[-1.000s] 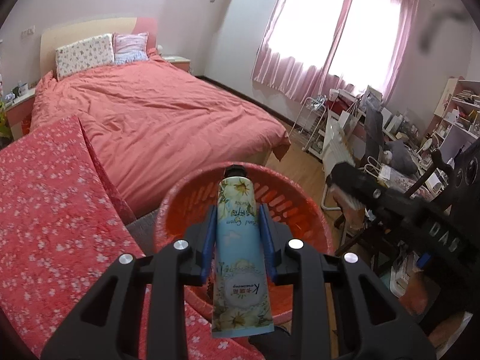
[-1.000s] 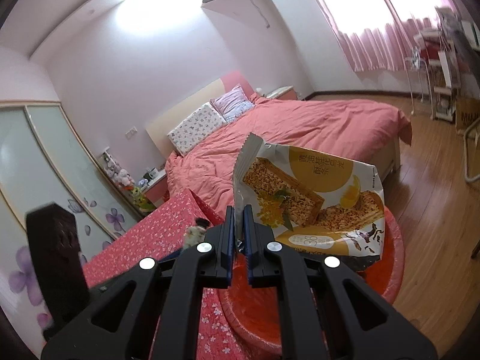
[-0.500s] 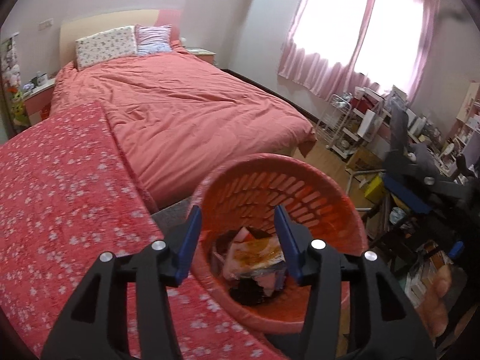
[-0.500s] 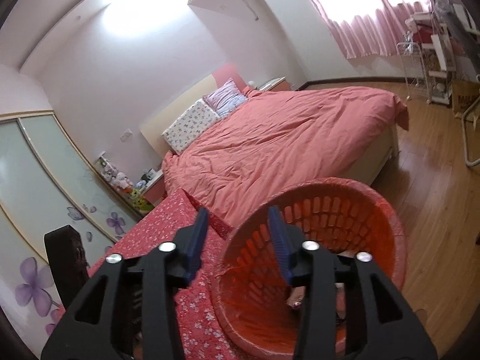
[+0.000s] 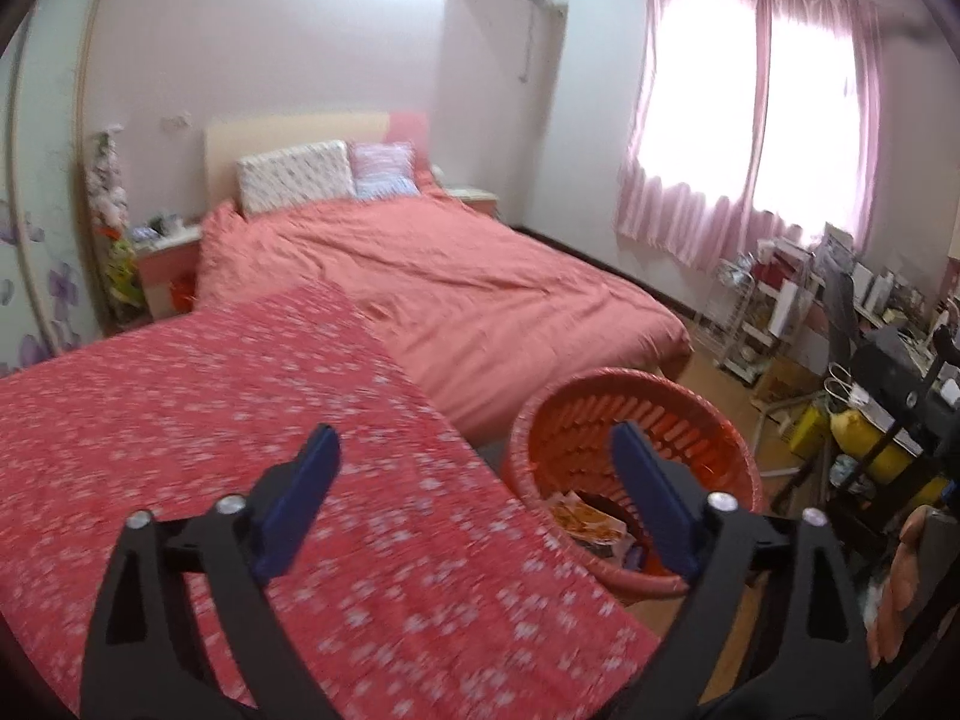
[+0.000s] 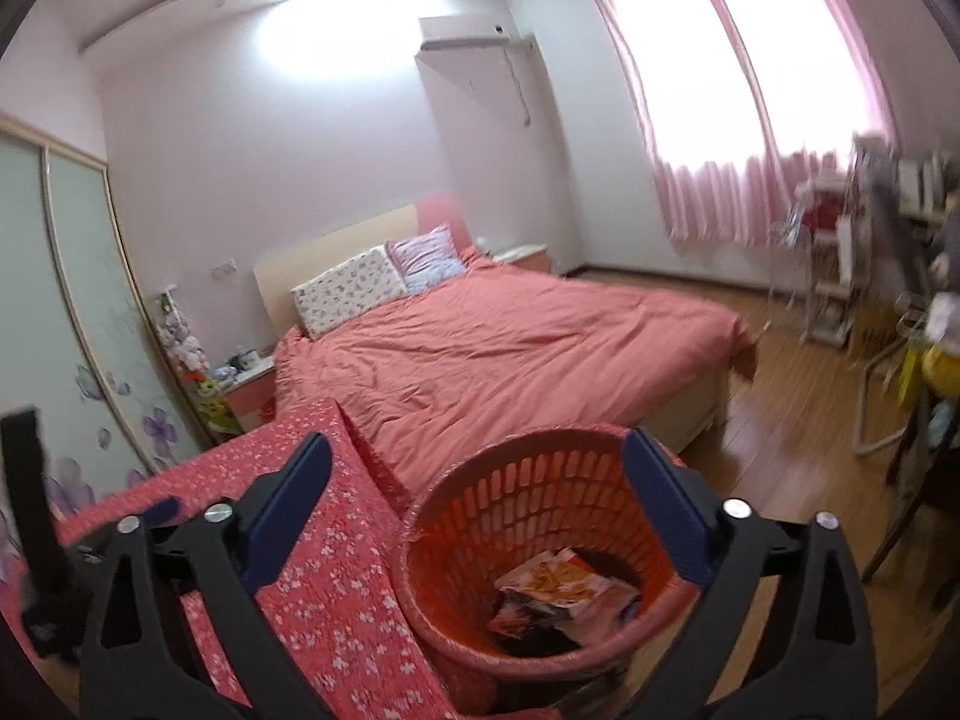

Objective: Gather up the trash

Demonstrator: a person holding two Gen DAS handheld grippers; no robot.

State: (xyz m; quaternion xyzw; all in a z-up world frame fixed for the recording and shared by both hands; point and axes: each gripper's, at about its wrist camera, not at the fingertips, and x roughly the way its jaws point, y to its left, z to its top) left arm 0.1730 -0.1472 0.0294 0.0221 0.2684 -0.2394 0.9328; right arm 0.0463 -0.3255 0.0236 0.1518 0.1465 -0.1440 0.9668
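An orange plastic basket (image 5: 600,414) (image 6: 528,480) stands on the floor by the corner of a table with a red flowered cloth (image 5: 210,420) (image 6: 336,588). Inside it lies a yellow snack wrapper (image 5: 585,519) (image 6: 564,585) with other trash. My left gripper (image 5: 474,498) is wide open and empty, above the table's edge, left of the basket. My right gripper (image 6: 477,507) is wide open and empty, above the basket's rim.
A bed with a salmon cover (image 5: 468,276) (image 6: 510,348) lies behind the table and basket. A cluttered desk and racks (image 5: 840,330) stand to the right under a pink-curtained window (image 5: 750,144). Wood floor (image 6: 792,396) lies right of the basket.
Both grippers let go: the hand cream tube and the snack wrapper dropped into the basket. Both jaws opened wide, and both grippers rose and drew back; the left swung over the table.
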